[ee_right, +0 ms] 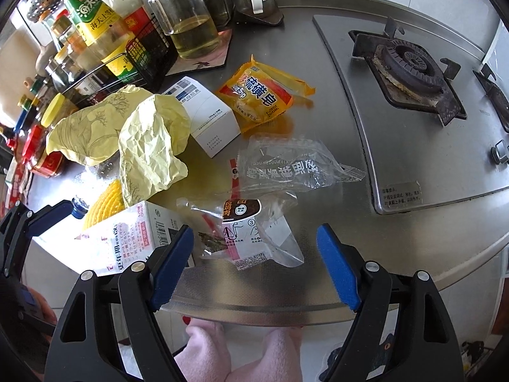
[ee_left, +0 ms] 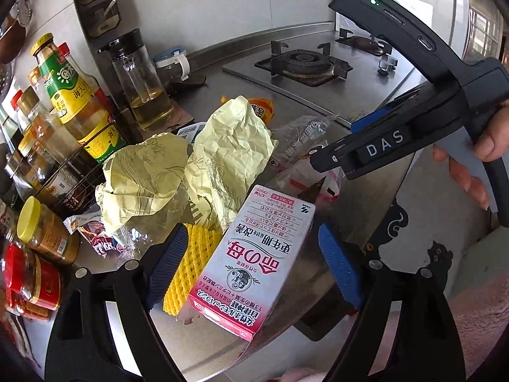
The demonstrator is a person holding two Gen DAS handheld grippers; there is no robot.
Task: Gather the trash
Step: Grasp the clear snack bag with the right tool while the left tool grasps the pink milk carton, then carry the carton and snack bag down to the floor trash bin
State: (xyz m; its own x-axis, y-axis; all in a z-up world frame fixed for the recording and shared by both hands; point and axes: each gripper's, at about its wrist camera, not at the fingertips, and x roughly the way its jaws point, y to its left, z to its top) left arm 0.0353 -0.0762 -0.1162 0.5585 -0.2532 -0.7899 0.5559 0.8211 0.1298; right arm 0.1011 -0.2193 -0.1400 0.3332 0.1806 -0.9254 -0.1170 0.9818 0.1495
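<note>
A pink-and-white carton (ee_left: 248, 261) lies on the steel counter (ee_left: 311, 267) between the blue pads of my open left gripper (ee_left: 254, 269), with a gap on its right side. A yellow foam net (ee_left: 179, 273) rests against the left pad. Crumpled yellow paper (ee_left: 191, 165) lies beyond. My right gripper (ee_right: 254, 270) is open above a small clear labelled wrapper (ee_right: 251, 235) near the counter's front edge. Farther back lie a larger clear bag (ee_right: 286, 165), an orange packet (ee_right: 264, 95) and a white box (ee_right: 210, 114). In the left wrist view the right gripper (ee_left: 334, 143) hovers at the right.
Sauce bottles in a wire rack (ee_right: 95, 25), jars (ee_left: 47, 232) and an oil dispenser (ee_right: 191, 19) crowd the left and back. A gas stove (ee_right: 410, 63) fills the right. A hand (ee_left: 470, 165) holds the right gripper. Pink fuzzy clothing (ee_right: 241, 350) shows below the counter edge.
</note>
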